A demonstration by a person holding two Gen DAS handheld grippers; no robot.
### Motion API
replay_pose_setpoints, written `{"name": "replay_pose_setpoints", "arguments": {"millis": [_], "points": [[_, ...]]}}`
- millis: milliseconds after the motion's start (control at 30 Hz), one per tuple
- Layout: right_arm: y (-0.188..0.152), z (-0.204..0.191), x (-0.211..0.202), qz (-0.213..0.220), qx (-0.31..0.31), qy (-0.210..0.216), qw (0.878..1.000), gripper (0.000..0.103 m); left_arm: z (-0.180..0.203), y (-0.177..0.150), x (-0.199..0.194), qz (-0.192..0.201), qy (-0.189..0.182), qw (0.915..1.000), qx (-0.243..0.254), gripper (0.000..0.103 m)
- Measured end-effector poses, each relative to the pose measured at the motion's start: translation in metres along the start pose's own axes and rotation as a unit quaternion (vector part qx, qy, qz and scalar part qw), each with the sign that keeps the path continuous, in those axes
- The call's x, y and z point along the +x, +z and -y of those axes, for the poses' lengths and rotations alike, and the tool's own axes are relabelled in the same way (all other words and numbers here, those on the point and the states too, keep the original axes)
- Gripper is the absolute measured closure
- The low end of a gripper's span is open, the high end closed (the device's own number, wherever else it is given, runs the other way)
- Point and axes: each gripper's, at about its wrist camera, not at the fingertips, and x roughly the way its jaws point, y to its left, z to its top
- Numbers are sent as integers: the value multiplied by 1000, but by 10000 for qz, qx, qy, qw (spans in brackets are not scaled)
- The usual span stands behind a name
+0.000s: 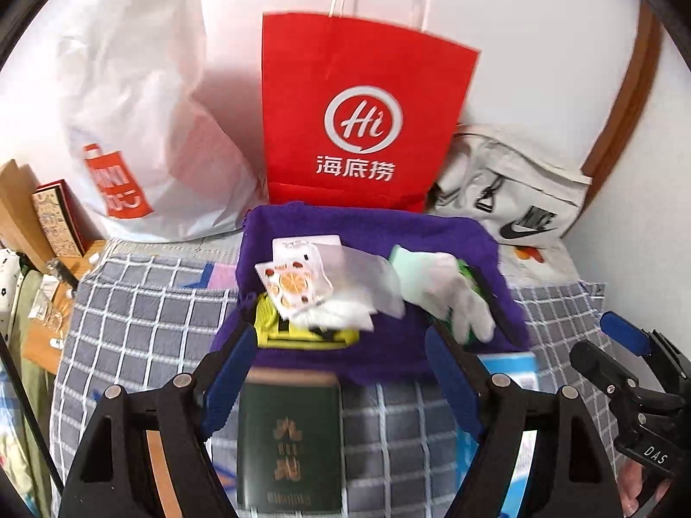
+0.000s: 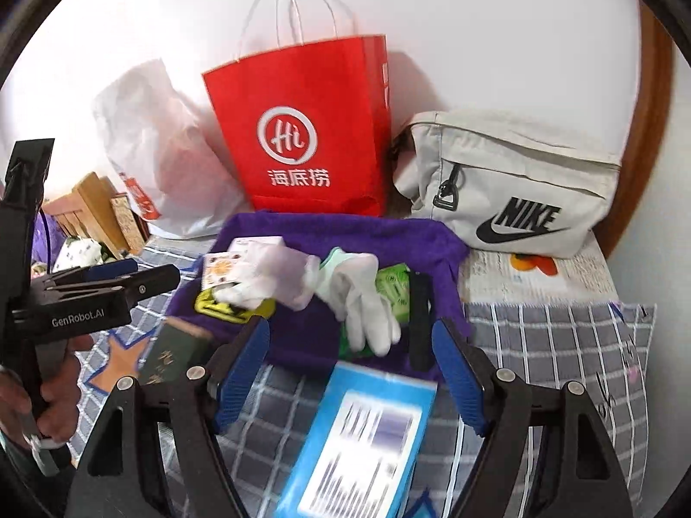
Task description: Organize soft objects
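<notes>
A purple cloth point(image 1: 470, 241) lies spread on the checked bedding, heaped with small items: white gloves point(image 1: 449, 289), printed cards point(image 1: 293, 285), a yellow pouch point(image 1: 267, 315) and a green packet point(image 2: 393, 289). My left gripper point(image 1: 341, 371) hangs open above the cloth's near edge and a dark green booklet point(image 1: 289, 436), with nothing between its blue pads. My right gripper point(image 2: 350, 373) is open too, empty, over a blue box point(image 2: 367, 440) and the purple cloth point(image 2: 302, 336). White gloves point(image 2: 362, 306) lie just beyond it. Each gripper shows at the edge of the other's view.
Against the white wall stand a red paper bag point(image 1: 358, 121), a white plastic bag point(image 1: 142, 129) and a beige Nike bag point(image 2: 518, 190). A black bar-shaped object point(image 2: 419, 319) lies on the cloth. A wooden bedside stand point(image 1: 39, 216) with clutter is at the left.
</notes>
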Motion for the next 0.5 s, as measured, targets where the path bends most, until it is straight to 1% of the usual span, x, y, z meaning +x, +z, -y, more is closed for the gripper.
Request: {"name": "replay_pose_setpoints", "arguments": {"millis": [67,133,167,233,267,300,367,433,500], "points": [[-10,-5,-21,93,26,-61,9999,25,5,-9,-16,79,0,10000,24,24],[-18,-9,-37,143,38,-147,9998,19,12,-22,-36,158,-30,9999,31,24],[-24,-11,-47,184,47,-202,9996,14,15,-29,-45,173,-49,9998,53,24],[-34,-14,-64,298,102,-259,9992,11,20,-42,-60,238,-93,9996,82,23],[-40,-16,-74,351,127,-281,9989,8,22,-48,-67,264,-105,9996,84,22],[-45,-18,-80,375,124,-309,9987,4,24,-57,-76,284,-118,9995,77,19],[-55,-22,-95,413,76,-468,9980,3,25,-68,-87,336,-152,9993,43,13],[-65,-26,-106,422,22,-595,9973,3,25,-82,-102,424,-173,9989,-26,4],[-76,-29,-117,419,10,-612,9972,3,24,-94,-114,466,-153,9988,-44,3]]}}
